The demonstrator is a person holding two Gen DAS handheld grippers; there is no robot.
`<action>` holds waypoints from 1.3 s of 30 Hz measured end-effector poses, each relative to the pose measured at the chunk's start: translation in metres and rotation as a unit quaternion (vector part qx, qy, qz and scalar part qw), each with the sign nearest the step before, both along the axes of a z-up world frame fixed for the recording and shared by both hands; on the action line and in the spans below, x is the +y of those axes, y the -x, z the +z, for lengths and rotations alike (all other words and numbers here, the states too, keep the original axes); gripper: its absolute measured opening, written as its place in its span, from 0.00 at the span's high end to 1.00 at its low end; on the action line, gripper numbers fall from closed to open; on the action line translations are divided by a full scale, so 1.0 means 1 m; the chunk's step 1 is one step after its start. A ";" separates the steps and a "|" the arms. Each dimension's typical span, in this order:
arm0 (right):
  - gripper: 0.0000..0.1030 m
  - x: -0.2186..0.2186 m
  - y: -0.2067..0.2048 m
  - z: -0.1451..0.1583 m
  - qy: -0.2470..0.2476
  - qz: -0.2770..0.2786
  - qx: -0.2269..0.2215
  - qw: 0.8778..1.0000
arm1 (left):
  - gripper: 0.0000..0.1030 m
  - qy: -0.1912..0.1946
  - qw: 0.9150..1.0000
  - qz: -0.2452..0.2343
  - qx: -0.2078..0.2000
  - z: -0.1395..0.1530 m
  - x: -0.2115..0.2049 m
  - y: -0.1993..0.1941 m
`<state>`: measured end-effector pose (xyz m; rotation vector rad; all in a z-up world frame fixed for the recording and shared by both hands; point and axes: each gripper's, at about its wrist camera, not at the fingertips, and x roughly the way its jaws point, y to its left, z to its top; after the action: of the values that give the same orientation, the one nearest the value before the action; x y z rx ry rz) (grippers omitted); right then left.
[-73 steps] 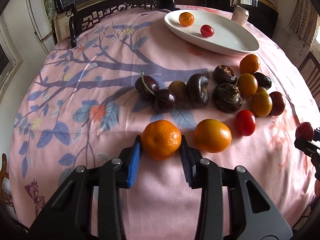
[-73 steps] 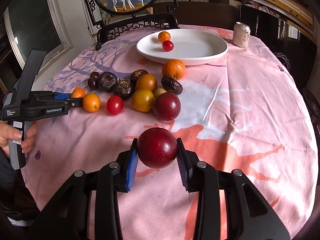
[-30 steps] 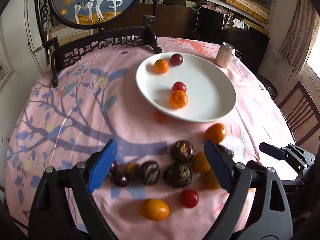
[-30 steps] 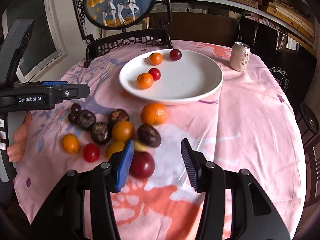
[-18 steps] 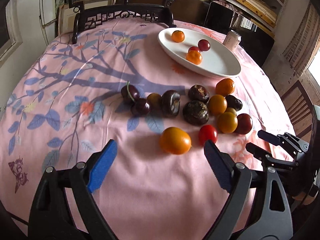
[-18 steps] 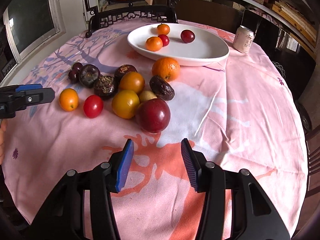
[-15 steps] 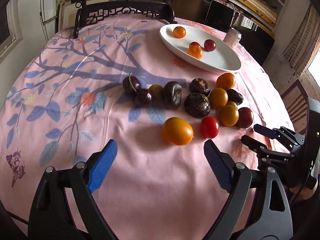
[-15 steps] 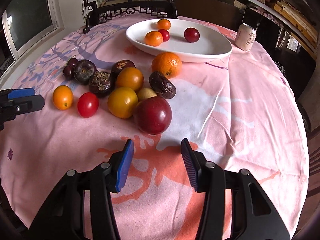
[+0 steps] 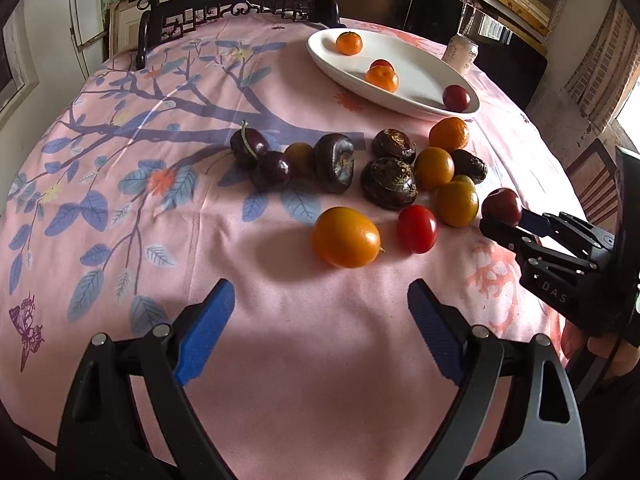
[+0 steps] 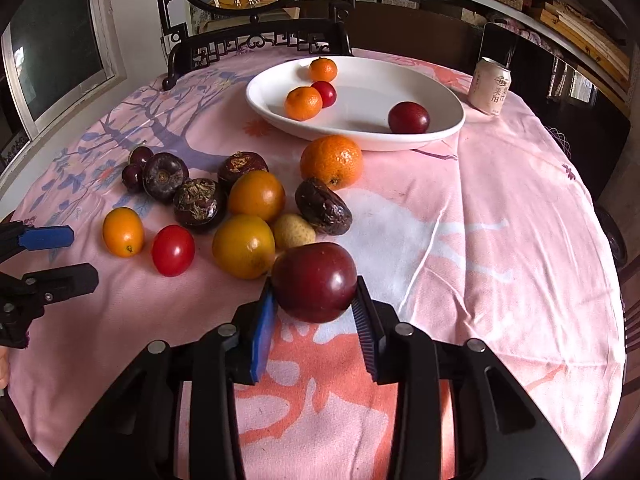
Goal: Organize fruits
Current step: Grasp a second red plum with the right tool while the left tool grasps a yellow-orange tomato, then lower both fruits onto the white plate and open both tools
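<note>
Right tongs (image 10: 314, 304) closed on dark red plum (image 10: 315, 281) at widest girth, on worktop (image 10: 480, 220) beside yellow fruit (image 10: 243, 246). Likely smooth, firm, bruisable: light squeeze only. Left tongs (image 9: 320, 332) wide, empty, short of orange kumquat (image 9: 345, 237). White plate (image 10: 440, 128) beyond.

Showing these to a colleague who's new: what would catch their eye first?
Likely the dark red plum clamped in the right gripper up close. Next, the fruit cluster on the pink tablecloth, then the white plate behind, holding four fruits.
</note>
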<state>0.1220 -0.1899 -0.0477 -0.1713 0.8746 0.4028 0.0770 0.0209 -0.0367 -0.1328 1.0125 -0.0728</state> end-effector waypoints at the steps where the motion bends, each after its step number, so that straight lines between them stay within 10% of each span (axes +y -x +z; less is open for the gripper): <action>1: 0.64 -0.004 0.004 0.002 -0.005 -0.003 -0.002 1.000 | 0.13 -0.001 1.000 -0.003 0.000 -0.001 -0.002 -0.002; 5: 0.64 -0.019 0.020 0.006 -0.024 -0.007 -0.003 1.000 | 0.15 -0.010 1.000 -0.007 0.004 -0.008 -0.009 -0.012; 13: 0.64 -0.034 0.035 0.009 -0.050 -0.008 -0.001 0.999 | 0.56 -0.022 1.000 -0.015 0.001 -0.013 -0.015 -0.033; 20: 0.64 -0.036 0.033 0.025 -0.062 0.001 -0.018 0.998 | 0.56 -0.022 0.999 -0.028 -0.004 0.003 -0.016 -0.034; 29: 0.64 -0.030 -0.017 0.078 -0.074 -0.006 -0.107 0.992 | 0.56 -0.037 0.990 -0.073 -0.113 0.083 -0.051 -0.097; 39: 0.64 -0.008 -0.111 0.041 -0.052 -0.016 -0.040 0.998 | 0.56 -0.024 0.997 -0.029 -0.066 0.044 -0.058 -0.201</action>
<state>0.2332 -0.1977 -0.0065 -0.0767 0.7745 0.4070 0.2778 -0.0375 0.0074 -0.0533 0.8857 -0.1081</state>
